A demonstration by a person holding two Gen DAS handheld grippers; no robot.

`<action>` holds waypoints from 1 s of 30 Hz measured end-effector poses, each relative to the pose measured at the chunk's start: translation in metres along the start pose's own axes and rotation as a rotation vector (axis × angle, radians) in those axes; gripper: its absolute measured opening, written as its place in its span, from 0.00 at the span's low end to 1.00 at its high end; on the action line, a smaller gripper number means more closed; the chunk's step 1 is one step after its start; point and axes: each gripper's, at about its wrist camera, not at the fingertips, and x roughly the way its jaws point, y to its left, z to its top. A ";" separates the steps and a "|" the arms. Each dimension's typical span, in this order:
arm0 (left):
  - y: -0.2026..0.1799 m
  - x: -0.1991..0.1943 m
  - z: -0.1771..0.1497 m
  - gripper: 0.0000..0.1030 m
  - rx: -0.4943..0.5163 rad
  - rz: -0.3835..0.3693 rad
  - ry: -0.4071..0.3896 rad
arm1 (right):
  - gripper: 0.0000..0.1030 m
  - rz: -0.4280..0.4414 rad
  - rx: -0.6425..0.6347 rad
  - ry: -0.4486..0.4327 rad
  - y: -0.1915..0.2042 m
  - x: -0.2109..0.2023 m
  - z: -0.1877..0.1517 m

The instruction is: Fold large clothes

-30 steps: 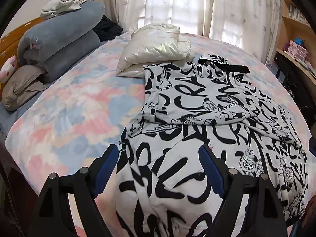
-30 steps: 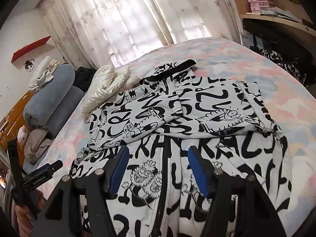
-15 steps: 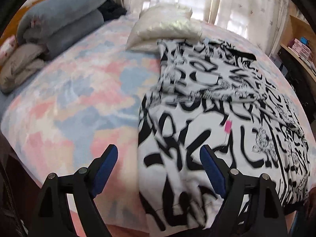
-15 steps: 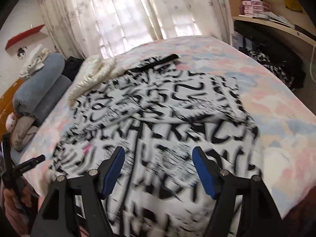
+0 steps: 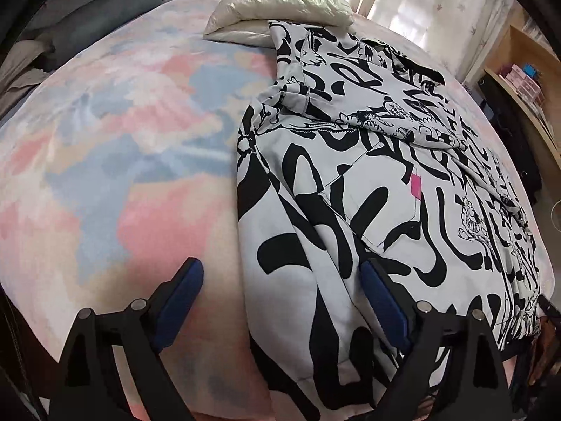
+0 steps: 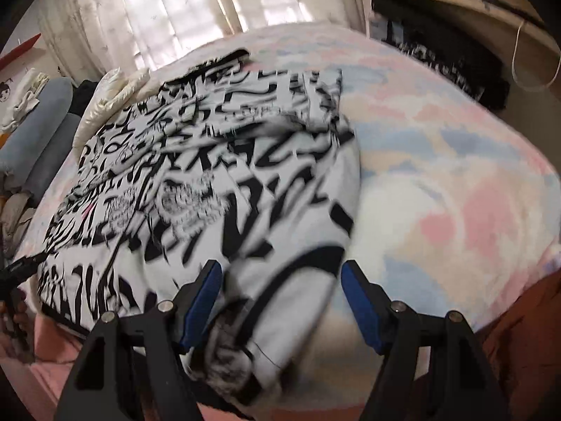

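Pink tag (image 5: pixel 416 186) reads sharp only from left.

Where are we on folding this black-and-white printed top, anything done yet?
Partly. Done: the printed top lies spread on the bed with its sleeves already folded across the chest. In hand: nothing is gripped; the left gripper and right gripper are both open, each poised over a bottom corner of the hem. Left: grasp the hem and fold the lower half up toward the collar.
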 end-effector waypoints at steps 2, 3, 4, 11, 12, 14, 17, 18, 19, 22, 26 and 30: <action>0.002 0.001 0.001 0.88 -0.008 -0.012 0.005 | 0.69 0.044 0.001 0.015 -0.004 0.002 -0.010; 0.003 0.000 0.001 0.88 -0.007 -0.019 0.005 | 0.69 0.065 -0.002 0.011 -0.005 0.001 -0.013; 0.004 -0.001 0.000 0.88 -0.006 -0.023 0.009 | 0.69 0.096 -0.005 0.005 -0.006 0.000 -0.017; 0.016 -0.007 -0.006 0.88 -0.001 -0.102 0.017 | 0.55 0.269 -0.023 0.021 0.001 0.007 -0.029; 0.018 -0.005 -0.007 0.88 -0.006 -0.114 0.017 | 0.55 0.286 -0.011 0.016 0.000 0.009 -0.029; 0.022 0.000 -0.008 0.90 -0.013 -0.137 0.023 | 0.49 0.315 0.012 0.004 0.001 0.013 -0.027; 0.026 0.005 -0.008 0.97 -0.023 -0.185 0.026 | 0.31 0.333 0.012 -0.013 0.006 0.016 -0.021; 0.026 0.007 -0.008 0.99 -0.022 -0.202 0.023 | 0.31 0.336 0.008 -0.013 0.008 0.016 -0.019; 0.024 0.008 -0.009 0.99 -0.015 -0.206 0.021 | 0.30 0.333 0.004 -0.008 0.009 0.018 -0.018; 0.016 0.012 -0.011 0.99 0.037 -0.177 0.019 | 0.30 0.329 0.015 0.018 0.010 0.028 -0.016; 0.008 0.009 -0.013 0.98 0.076 -0.159 0.023 | 0.31 0.347 0.041 0.034 0.006 0.031 -0.017; 0.007 0.003 -0.017 0.91 0.107 -0.166 0.023 | 0.31 0.365 0.038 0.046 0.001 0.029 -0.019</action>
